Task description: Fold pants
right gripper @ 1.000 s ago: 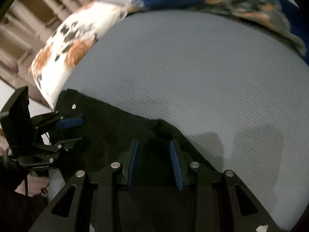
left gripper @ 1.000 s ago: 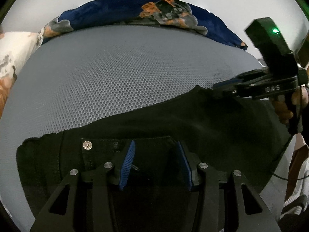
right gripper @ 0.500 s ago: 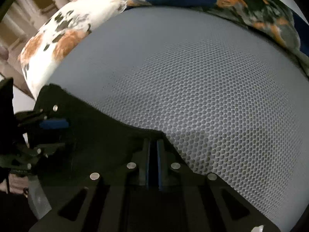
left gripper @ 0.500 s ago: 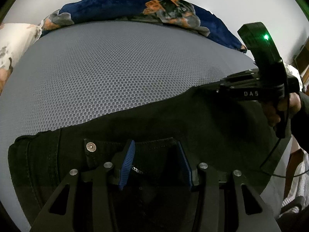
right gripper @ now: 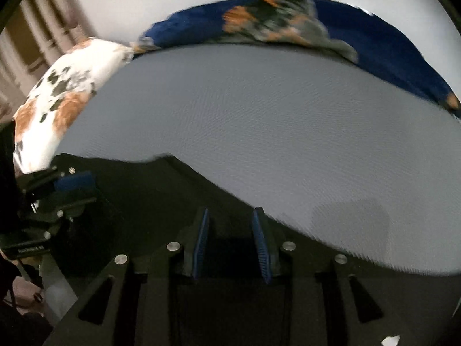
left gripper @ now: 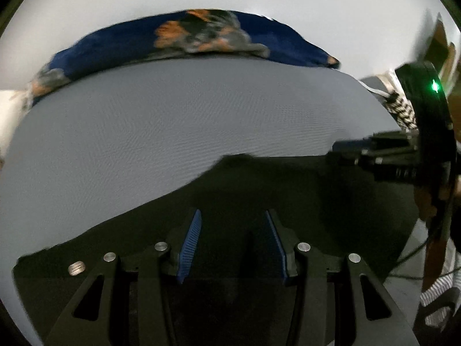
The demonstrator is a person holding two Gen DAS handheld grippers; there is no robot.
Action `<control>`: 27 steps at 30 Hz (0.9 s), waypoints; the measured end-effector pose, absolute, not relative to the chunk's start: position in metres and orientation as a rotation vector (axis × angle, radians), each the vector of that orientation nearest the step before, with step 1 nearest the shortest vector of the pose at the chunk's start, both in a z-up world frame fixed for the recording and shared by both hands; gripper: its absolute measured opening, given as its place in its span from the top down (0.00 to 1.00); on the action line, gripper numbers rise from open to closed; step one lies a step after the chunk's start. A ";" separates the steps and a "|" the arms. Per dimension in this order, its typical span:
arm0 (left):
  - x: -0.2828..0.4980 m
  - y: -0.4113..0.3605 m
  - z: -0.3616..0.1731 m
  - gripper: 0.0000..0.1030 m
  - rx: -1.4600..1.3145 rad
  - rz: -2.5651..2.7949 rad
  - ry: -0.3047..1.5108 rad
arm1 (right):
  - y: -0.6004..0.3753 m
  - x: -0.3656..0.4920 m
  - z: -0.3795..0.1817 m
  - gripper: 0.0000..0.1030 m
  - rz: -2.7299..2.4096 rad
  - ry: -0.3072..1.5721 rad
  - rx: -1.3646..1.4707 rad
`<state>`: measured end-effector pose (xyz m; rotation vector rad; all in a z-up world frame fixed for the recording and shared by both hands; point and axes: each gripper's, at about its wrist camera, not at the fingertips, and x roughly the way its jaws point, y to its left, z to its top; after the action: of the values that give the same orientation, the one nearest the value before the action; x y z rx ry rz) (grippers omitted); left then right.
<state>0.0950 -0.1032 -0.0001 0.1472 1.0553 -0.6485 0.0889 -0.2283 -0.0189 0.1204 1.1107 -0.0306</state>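
Note:
Black pants (left gripper: 259, 190) lie flat on the near part of a grey mesh bed surface (left gripper: 173, 115). They also show in the right wrist view (right gripper: 149, 190). My left gripper (left gripper: 232, 245) is open just above the black cloth near its waistband end, where a metal button (left gripper: 75, 268) shows. My right gripper (right gripper: 232, 243) is open over the other end of the pants, near their far edge. Each gripper shows in the other's view, the right one (left gripper: 354, 150) at the far right, the left one (right gripper: 72, 181) at the far left.
A dark blue blanket with orange and grey patches (left gripper: 201, 40) lies along the far edge of the bed. A white pillow with orange and black spots (right gripper: 66, 92) sits at the left end. A black-and-white patterned cloth (left gripper: 400, 109) lies at the right edge.
My right gripper was shut on the pants' edge half a second ago and is now open. Both grippers have lifted and pulled back. The left gripper has stayed open.

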 end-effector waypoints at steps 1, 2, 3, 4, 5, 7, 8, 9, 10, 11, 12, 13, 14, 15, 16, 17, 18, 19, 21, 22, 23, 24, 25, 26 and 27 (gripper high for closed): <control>0.097 -0.114 -0.003 0.55 0.155 -0.667 1.057 | -0.233 0.084 -0.021 0.71 -0.056 1.116 0.121; 0.098 -0.123 -0.007 0.55 0.169 -0.666 1.062 | -0.236 0.081 -0.023 0.71 -0.073 1.113 0.126; 0.101 -0.131 -0.011 0.55 0.174 -0.668 1.076 | -0.241 0.077 -0.024 0.71 -0.089 1.114 0.134; 0.103 -0.137 -0.014 0.55 0.166 -0.683 1.086 | -0.245 0.074 -0.027 0.71 -0.108 1.118 0.142; 0.106 -0.142 -0.017 0.55 0.148 -0.691 1.099 | -0.248 0.073 -0.029 0.71 -0.128 1.119 0.145; 0.110 -0.151 -0.022 0.55 0.142 -0.686 1.112 | -0.256 0.072 -0.036 0.71 -0.165 1.128 0.143; 0.113 -0.156 -0.024 0.55 0.149 -0.682 1.109 | -0.259 0.072 -0.039 0.71 -0.176 1.133 0.146; 0.114 -0.159 -0.026 0.55 0.161 -0.671 1.103 | -0.261 0.073 -0.042 0.73 -0.184 1.133 0.153; 0.116 -0.163 -0.029 0.55 0.169 -0.665 1.101 | -0.264 0.073 -0.043 0.73 -0.191 1.125 0.157; 0.118 -0.165 -0.031 0.55 0.169 -0.667 1.104 | -0.264 0.075 -0.043 0.74 -0.198 1.118 0.148; 0.120 -0.168 -0.033 0.55 0.168 -0.666 1.105 | -0.264 0.078 -0.045 0.74 -0.211 1.116 0.131; 0.123 -0.171 -0.035 0.55 0.171 -0.661 1.106 | -0.265 0.079 -0.046 0.74 -0.214 1.114 0.131; 0.124 -0.172 -0.037 0.55 0.171 -0.657 1.111 | -0.266 0.081 -0.047 0.74 -0.216 1.110 0.139; 0.125 -0.174 -0.038 0.55 0.168 -0.652 1.117 | -0.267 0.081 -0.046 0.74 -0.217 1.111 0.144; 0.126 -0.176 -0.039 0.55 0.169 -0.647 1.117 | -0.267 0.081 -0.046 0.74 -0.213 1.113 0.142; 0.127 -0.177 -0.039 0.55 0.170 -0.642 1.119 | -0.268 0.081 -0.046 0.74 -0.206 1.114 0.139; 0.126 -0.178 -0.039 0.55 0.172 -0.637 1.118 | -0.268 0.080 -0.046 0.74 -0.201 1.114 0.143; 0.125 -0.179 -0.039 0.55 0.183 -0.633 1.114 | -0.271 0.080 -0.046 0.74 -0.197 1.113 0.158; 0.124 -0.181 -0.040 0.55 0.200 -0.627 1.104 | -0.272 0.080 -0.045 0.74 -0.192 1.112 0.168; 0.124 -0.181 -0.040 0.55 0.204 -0.625 1.100 | -0.272 0.078 -0.045 0.74 -0.193 1.111 0.165; 0.123 -0.182 -0.039 0.55 0.205 -0.622 1.096 | -0.271 0.077 -0.045 0.74 -0.193 1.109 0.164; 0.122 -0.182 -0.038 0.55 0.205 -0.618 1.094 | -0.271 0.077 -0.045 0.74 -0.192 1.106 0.163; 0.121 -0.182 -0.037 0.54 0.201 -0.612 1.096 | -0.271 0.076 -0.044 0.74 -0.189 1.104 0.164; 0.120 -0.182 -0.036 0.53 0.196 -0.609 1.100 | -0.272 0.075 -0.043 0.73 -0.183 1.100 0.170; 0.119 -0.182 -0.034 0.50 0.184 -0.606 1.109 | -0.273 0.074 -0.042 0.72 -0.180 1.096 0.178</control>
<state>0.1194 -0.1817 -0.0345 0.1836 1.1092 -0.6064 0.0741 -0.2728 -0.0418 0.1780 1.0960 -0.1800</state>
